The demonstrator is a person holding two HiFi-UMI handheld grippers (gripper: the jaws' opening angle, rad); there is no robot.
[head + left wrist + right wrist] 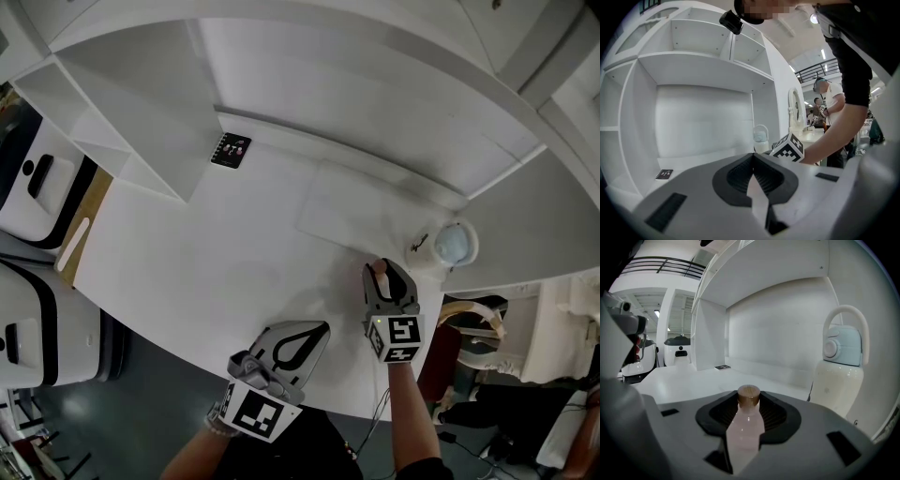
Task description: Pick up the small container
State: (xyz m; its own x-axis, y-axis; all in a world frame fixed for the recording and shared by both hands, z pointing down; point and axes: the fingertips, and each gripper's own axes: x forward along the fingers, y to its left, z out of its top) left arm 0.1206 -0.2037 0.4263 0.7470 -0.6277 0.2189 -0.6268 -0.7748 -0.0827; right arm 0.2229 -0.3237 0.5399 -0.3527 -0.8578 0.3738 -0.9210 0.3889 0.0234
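The small container (746,423) is a pale pink bottle with a wooden cap. It stands upright between the jaws of my right gripper (749,404), whose pads press on both its sides. In the head view the cap of the small container (379,267) shows at the tip of the right gripper (385,276), over the white desk (216,262) near its right end. My left gripper (312,330) hovers at the desk's front edge, left of the right one. Its jaws meet with nothing between them, as the left gripper view (753,160) shows.
A white jug with a pale blue lid (454,244) stands just right of and behind the bottle (841,376). A small black card (231,150) lies at the back left by a white shelf unit (141,131). The desk's front edge runs under both grippers.
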